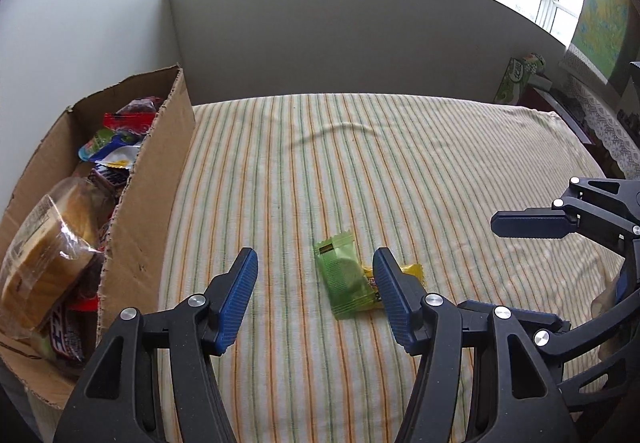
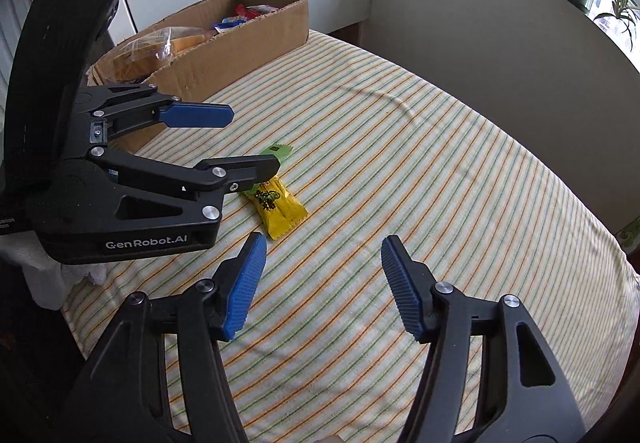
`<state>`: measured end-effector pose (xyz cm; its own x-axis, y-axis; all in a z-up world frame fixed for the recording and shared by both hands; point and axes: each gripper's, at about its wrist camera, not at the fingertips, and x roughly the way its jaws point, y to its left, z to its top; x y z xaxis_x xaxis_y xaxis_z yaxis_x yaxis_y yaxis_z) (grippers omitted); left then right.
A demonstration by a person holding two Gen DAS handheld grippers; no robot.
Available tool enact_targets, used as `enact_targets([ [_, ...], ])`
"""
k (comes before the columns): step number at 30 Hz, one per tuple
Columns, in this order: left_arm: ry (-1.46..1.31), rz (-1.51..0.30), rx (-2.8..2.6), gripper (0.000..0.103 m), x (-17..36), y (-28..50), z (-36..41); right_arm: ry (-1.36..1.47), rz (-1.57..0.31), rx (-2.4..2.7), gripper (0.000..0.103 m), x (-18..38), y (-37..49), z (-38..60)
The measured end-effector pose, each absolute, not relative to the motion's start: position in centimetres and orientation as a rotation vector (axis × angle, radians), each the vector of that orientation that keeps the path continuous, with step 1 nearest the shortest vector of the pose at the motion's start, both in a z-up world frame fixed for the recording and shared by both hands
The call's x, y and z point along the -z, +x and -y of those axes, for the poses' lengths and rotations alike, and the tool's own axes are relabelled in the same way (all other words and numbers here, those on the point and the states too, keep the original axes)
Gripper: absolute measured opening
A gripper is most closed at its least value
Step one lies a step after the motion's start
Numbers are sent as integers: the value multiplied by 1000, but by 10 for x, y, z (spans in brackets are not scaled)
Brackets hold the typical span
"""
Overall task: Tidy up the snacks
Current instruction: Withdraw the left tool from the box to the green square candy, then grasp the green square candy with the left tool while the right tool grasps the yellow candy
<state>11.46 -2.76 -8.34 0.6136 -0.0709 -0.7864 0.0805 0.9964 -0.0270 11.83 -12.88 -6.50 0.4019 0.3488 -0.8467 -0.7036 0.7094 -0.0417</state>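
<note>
A green snack packet (image 1: 342, 277) lies on the striped tablecloth, overlapping a yellow snack packet (image 1: 410, 270) beside it. My left gripper (image 1: 316, 267) is open and empty, just above and in front of both packets. In the right wrist view the yellow packet (image 2: 280, 209) lies in the open and the green packet (image 2: 279, 152) is partly hidden behind the left gripper (image 2: 252, 139). My right gripper (image 2: 323, 257) is open and empty, hovering to the right of the packets. A cardboard box (image 1: 152, 179) at the left holds several snacks, including wrapped bread (image 1: 44, 255).
The box (image 2: 240, 43) stands at the table's left edge by the white wall. A grey partition runs along the far side. A green tissue box (image 1: 514, 79) stands at the far right corner. The striped tablecloth (image 1: 360, 163) covers the table.
</note>
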Motion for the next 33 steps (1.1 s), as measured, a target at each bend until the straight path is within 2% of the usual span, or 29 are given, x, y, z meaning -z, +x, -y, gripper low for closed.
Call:
enact_targets([
  [5,28,-919,72,59,90,120,29,-443,-944,-726,63,70,121,124],
  [7,25,-925,60,50,91,120,27,-452,-945,-734,63,72,125,121],
  [11,34,-936,57,48,95,118,25,-467,-948,-752,63,77,131,113],
  [15,33,-938,58,46,95,114,21,-494,-957,-772,53,83,138,103],
  [16,35,-940,55,40,95,113,20,-499,-960,-778,52,84,139,101],
  [24,35,-938,70,34,96,112,16,-533,-960,-807,52,89,145,84],
  [33,12,-941,72,34,94,106,6,-541,-956,-824,51,92,151,68],
])
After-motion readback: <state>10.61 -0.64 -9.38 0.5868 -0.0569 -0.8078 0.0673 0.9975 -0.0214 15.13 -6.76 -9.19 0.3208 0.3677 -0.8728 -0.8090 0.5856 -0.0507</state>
